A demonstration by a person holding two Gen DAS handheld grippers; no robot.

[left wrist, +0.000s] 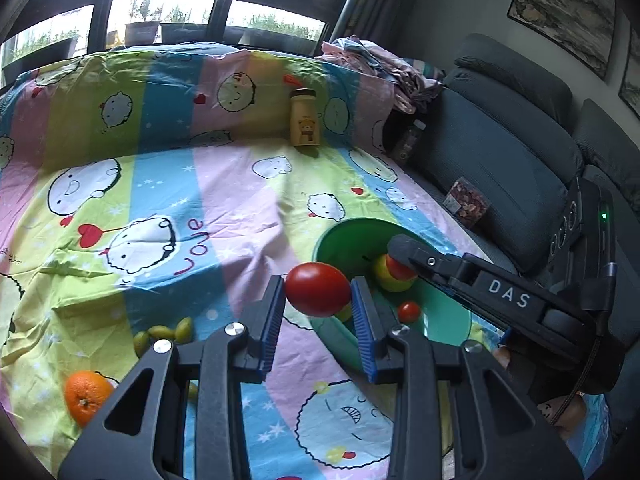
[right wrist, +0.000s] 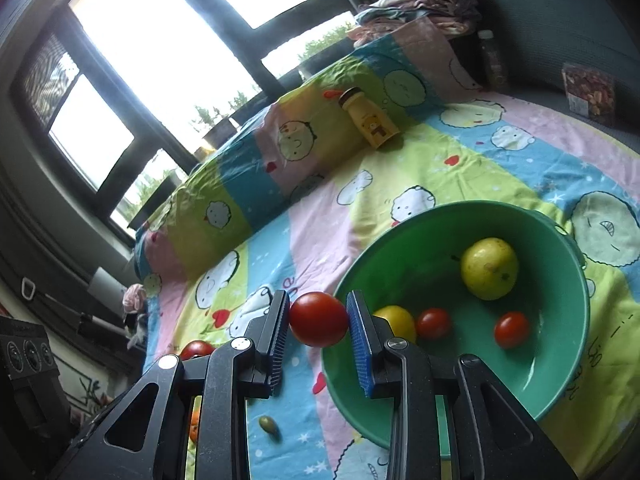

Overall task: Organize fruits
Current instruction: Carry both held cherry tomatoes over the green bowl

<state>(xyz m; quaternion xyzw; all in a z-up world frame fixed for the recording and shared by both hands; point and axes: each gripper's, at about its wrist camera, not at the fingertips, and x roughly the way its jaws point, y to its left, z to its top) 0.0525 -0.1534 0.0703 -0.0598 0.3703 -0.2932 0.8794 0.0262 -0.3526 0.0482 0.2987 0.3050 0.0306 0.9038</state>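
Both grippers are mid-carry here. The left gripper [left wrist: 318, 312] pinches a red tomato [left wrist: 318, 289] at lower centre of its view, just short of the green bowl [left wrist: 332, 236]. The right gripper [right wrist: 318, 334] pinches another tomato [right wrist: 319, 319] beside the bowl's rim [right wrist: 460, 206]. Next step, probably: get each tomato over the bowl, then let go gently so nothing bounces out.

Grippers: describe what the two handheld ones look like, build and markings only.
Both the left gripper and right gripper are black, with angular linkage frames, silver pivot bolts, and fingers faced with ribbed blue pads. Seen from the left wrist, the right one carries white "DAS" lettering, a green indicator light and a black cable.
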